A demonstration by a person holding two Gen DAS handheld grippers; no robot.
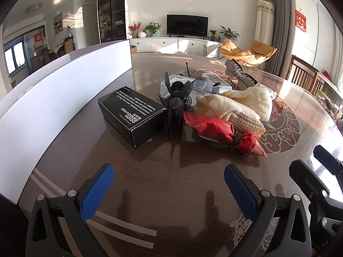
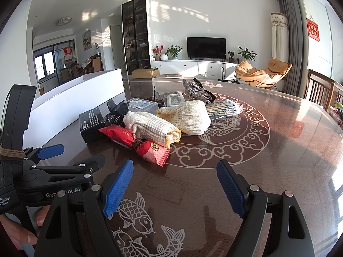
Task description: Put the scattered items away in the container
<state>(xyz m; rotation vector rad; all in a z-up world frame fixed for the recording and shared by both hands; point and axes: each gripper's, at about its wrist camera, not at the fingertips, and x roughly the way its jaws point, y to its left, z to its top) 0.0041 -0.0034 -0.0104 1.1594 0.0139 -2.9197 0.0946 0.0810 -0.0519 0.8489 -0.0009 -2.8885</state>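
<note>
Scattered items: red crinkly foil snack packet (image 2: 137,144), cream waffle-knit cloths (image 2: 153,126), black printed cardboard box (image 1: 130,115), heaped mid-table beside white container wall (image 1: 64,98). Packet judged light, slippery; best gripped at tied waist. Left gripper (image 1: 169,189) and right gripper (image 2: 174,186) held wide, empty.

Landmark: the television (image 2: 206,47), mounted on a white wall. Directly below it runs a long white low cabinet (image 2: 193,66) carrying potted plants (image 2: 174,51). Left of the television stands a tall dark glass-door display cabinet (image 2: 135,36); further left, a dining area with chairs before glazed doors (image 2: 46,64). Right of the television sit two tan lounge chairs (image 2: 262,71), then grey curtains (image 2: 292,34) beside a bright window. A red wall hanging (image 2: 313,30) hangs right of the curtains. Patches of sunlight fall on the wall above the television.
</note>
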